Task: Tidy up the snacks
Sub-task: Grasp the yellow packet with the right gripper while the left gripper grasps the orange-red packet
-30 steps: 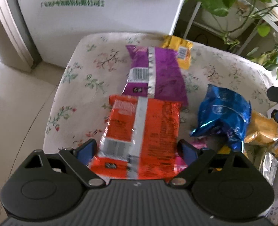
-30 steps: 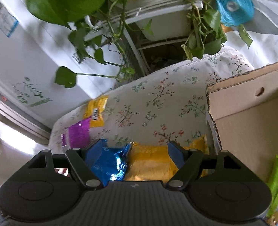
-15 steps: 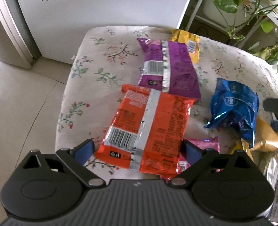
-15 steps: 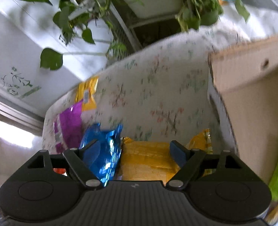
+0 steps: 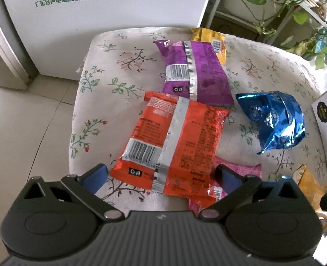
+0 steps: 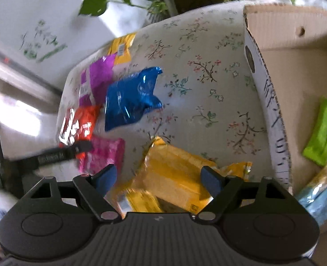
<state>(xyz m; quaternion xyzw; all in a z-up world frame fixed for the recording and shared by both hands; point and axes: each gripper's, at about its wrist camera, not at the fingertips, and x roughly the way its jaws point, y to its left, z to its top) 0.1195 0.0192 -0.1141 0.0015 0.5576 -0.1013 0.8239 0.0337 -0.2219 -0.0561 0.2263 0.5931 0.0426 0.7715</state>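
- Orange snack packet (image 5: 174, 146) lies on the floral-clothed table (image 5: 101, 88), between the left gripper's (image 5: 161, 177) wide-spread fingers, which have just been opening, untouched.
- Right gripper (image 6: 157, 177) fingers, wide and just opening too, straddle a yellow packet (image 6: 176, 177) beside the cardboard box (image 6: 296, 71).
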